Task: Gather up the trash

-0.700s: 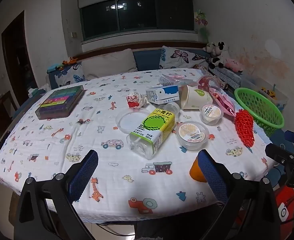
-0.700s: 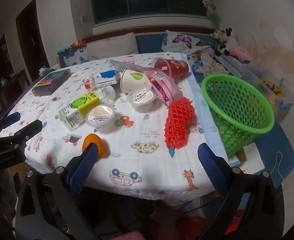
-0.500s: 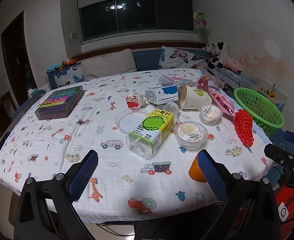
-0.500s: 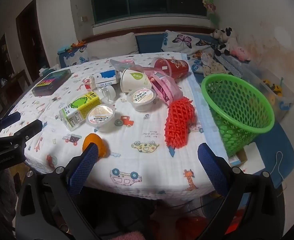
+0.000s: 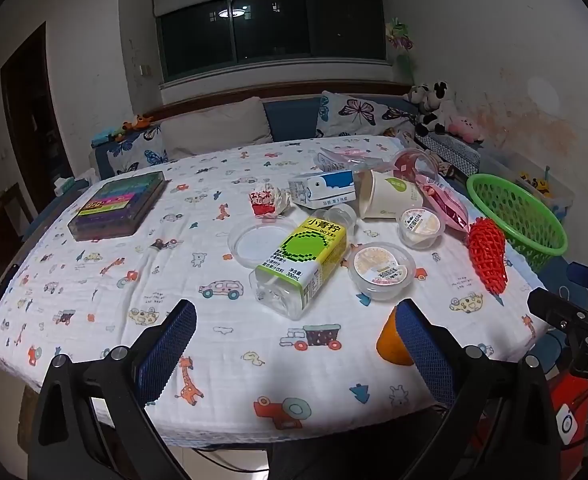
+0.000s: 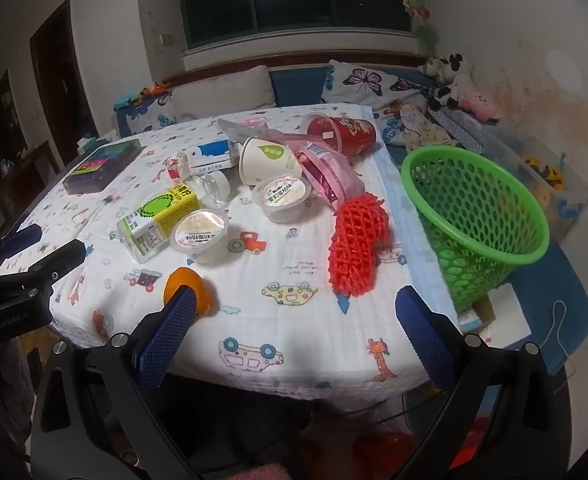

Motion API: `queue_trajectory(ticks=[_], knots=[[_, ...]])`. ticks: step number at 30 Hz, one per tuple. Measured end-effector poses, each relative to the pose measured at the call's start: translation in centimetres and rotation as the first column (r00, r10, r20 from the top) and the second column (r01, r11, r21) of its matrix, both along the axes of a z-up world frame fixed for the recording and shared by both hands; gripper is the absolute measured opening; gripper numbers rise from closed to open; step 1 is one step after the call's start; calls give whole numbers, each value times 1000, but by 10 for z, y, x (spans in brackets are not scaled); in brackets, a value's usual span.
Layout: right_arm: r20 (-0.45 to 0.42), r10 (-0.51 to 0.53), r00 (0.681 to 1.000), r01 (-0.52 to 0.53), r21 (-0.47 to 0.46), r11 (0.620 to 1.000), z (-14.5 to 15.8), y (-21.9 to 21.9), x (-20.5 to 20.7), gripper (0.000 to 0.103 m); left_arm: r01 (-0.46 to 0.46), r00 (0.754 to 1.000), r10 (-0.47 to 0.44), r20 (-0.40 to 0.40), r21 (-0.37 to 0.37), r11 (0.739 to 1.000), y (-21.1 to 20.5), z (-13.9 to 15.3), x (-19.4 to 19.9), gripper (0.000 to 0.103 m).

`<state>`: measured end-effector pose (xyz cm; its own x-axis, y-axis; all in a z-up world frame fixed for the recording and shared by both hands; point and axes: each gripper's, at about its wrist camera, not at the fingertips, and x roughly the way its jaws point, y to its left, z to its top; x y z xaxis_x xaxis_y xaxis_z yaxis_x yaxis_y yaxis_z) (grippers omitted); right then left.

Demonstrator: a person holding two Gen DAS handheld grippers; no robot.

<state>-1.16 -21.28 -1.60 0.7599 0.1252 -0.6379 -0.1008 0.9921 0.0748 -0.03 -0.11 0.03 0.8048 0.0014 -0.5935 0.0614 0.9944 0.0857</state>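
- Left gripper (image 5: pixel 294 332): jaws spread wide, holding nothing, above the near table edge.
- Right gripper (image 6: pixel 294 320): jaws wide apart, empty.
- Trash: lime drink bottle (image 5: pixel 304 262) at 12 o'clock of the left gripper; red foam net (image 6: pixel 358 246) at 1 o'clock of the right.
- Green basket (image 6: pixel 474 220): interior visible only in the right view.
- Clear round lid (image 5: pixel 260 240): visible in the left view only.

Table layout, both wrist views.

Trash lay clustered on the right half of the table (image 5: pixel 94 292). The bottle (image 5: pixel 302 264) lay on its side near centre, a lid (image 5: pixel 260 240) touching its left, a pudding cup (image 5: pixel 381 270) just right of it. Behind these: carton (image 5: pixel 322 190), paper cup (image 5: pixel 390 198), second pudding cup (image 5: pixel 420 226). The net (image 6: pixel 358 244) lay near the right edge; the basket (image 6: pixel 474 224) stood just beyond that edge. A box (image 5: pixel 120 208) sat far left, well apart.
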Motion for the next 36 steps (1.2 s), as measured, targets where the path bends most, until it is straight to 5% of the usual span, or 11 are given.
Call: queue_trajectory(ticks=[36], knots=[[-35, -2, 999, 3, 18, 1000, -10, -6, 13, 99, 4, 1000, -4, -16, -3, 1000, -5, -10, 16, 97]])
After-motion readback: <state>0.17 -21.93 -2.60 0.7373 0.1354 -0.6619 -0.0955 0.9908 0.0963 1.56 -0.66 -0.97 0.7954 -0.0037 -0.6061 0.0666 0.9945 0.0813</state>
